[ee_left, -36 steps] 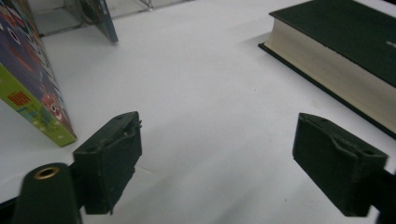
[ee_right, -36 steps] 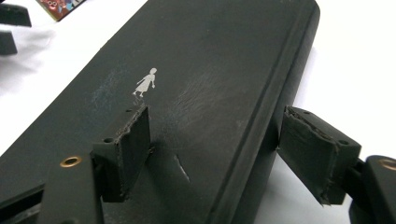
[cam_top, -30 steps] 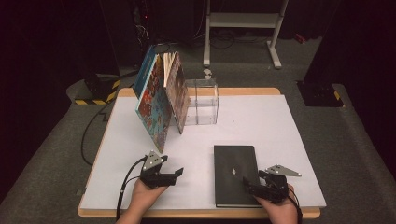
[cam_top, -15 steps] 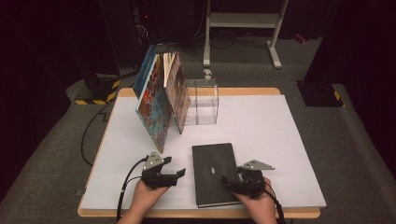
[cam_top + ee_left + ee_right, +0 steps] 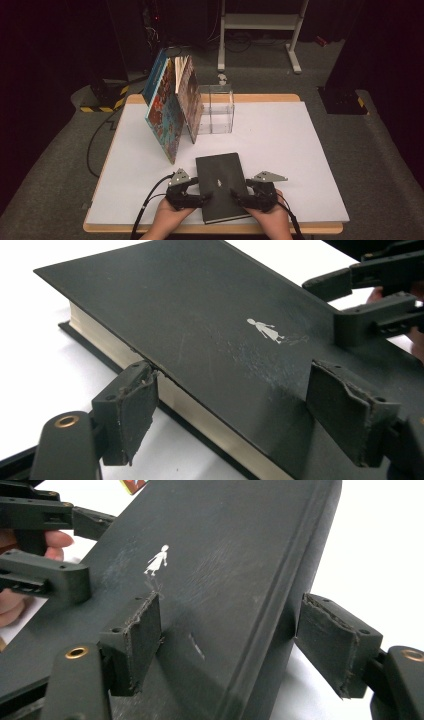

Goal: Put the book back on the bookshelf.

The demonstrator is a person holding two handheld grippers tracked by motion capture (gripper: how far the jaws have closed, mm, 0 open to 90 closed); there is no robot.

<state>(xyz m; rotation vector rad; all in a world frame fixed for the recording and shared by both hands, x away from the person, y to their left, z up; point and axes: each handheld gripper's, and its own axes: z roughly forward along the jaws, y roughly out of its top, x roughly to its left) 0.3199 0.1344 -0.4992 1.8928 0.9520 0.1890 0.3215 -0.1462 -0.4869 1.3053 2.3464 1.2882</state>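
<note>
A black book (image 5: 221, 186) lies flat at the near edge of the white desk (image 5: 300, 145), between the left tool (image 5: 197, 194) and the right tool (image 5: 239, 195). Its long axis runs away from the person, slightly slanted. The left tool (image 5: 227, 415) gapes wide across the page edge, gripping nothing. The right tool (image 5: 235, 640) straddles the spine, likewise released; one pad (image 5: 145, 630) rests on the cover.

No readable text; the black book (image 5: 210, 340) bears perhaps a small silver figure (image 5: 265, 331).
</note>
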